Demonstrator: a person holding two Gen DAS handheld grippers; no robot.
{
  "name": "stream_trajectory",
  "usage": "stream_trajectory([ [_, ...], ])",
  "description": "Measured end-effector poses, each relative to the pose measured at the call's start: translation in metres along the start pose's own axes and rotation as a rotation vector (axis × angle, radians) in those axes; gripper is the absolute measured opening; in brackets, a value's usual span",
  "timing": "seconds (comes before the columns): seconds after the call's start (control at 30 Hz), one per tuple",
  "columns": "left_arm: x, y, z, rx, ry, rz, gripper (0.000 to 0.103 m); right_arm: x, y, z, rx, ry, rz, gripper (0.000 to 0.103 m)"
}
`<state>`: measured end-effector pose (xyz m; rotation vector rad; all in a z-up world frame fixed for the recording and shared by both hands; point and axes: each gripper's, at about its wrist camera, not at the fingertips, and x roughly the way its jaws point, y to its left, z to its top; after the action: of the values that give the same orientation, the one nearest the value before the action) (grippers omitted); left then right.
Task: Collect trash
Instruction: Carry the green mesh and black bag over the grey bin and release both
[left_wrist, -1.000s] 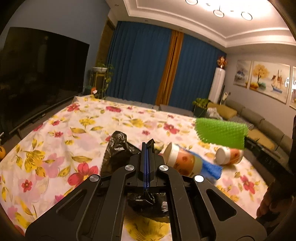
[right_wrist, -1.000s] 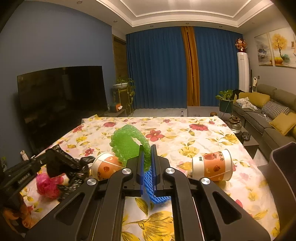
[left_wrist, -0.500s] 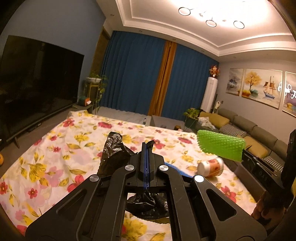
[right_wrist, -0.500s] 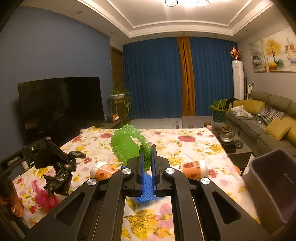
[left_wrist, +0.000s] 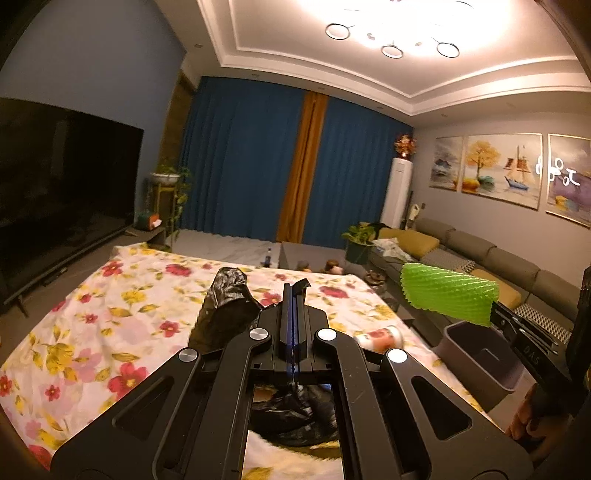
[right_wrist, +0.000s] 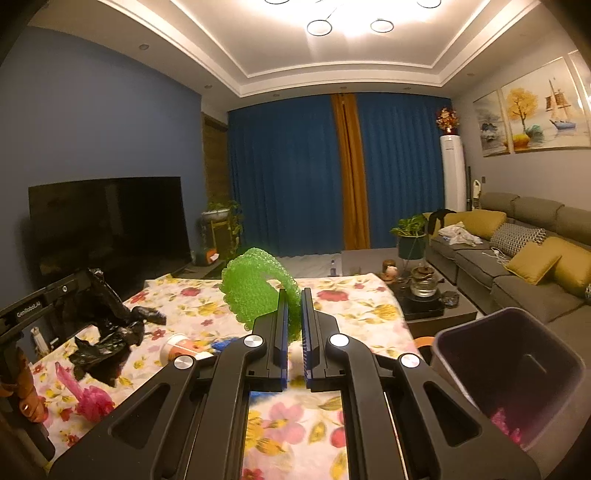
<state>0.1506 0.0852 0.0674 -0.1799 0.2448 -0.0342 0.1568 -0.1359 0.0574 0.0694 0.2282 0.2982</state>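
A: Though seen side-on from the left wrist, reads clearly: right gripper (right_wrist: 293, 295) clamped on a green foam net sleeve (right_wrist: 255, 284), held up in the air above the table edge. Long axis roughly level in the left wrist view (left_wrist: 448, 295), open end turned toward the right wrist lens, ring-shaped there.

B: And the left gripper (left_wrist: 293, 291)? Pressed fully shut on a crumpled black plastic bag (left_wrist: 227, 310), one lobe sticking up left of the fingers, the rest hanging below, clear of the cloth.

A: Agreed. Glossy, wrinkled film. Seen from the right wrist, dangling in folds (right_wrist: 107, 332).

B: Nearby on the right: grey plastic bin (right_wrist: 509, 354), open-topped, squarish with rounded corners, something pink at the bottom. Stands beside the table, below and right of the sleeve.

A: Left on the floral tablecloth (left_wrist: 110, 325): pink crumpled bag (right_wrist: 90, 398), paper cup (right_wrist: 181, 345) lying on its side, mouth toward the left, with a blue foam net (right_wrist: 223, 343) just beside it. Second cup (left_wrist: 376, 338) tipped over near the table's right edge.

B: Farther back: dark television (right_wrist: 107, 221), potted plant (right_wrist: 412, 230), sofa (right_wrist: 517, 251) with yellow cushions, blue curtains (right_wrist: 288, 177) with an orange strip.
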Motion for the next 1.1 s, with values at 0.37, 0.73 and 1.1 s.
stream_trajectory([
  [0.37,0.023,-0.08,0.0,0.061,0.019,-0.145,0.0,-0.03,-0.05,0.002,0.025,-0.037,-0.107,0.007],
  [0.73,0.052,-0.193,-0.008,0.134,0.03,-0.347,0.0,-0.064,-0.127,0.002,0.081,-0.072,-0.266,0.007],
  [1.1,0.093,-0.278,-0.026,0.155,0.059,-0.474,0.0,-0.083,-0.178,-0.01,0.111,-0.083,-0.381,0.007],
])
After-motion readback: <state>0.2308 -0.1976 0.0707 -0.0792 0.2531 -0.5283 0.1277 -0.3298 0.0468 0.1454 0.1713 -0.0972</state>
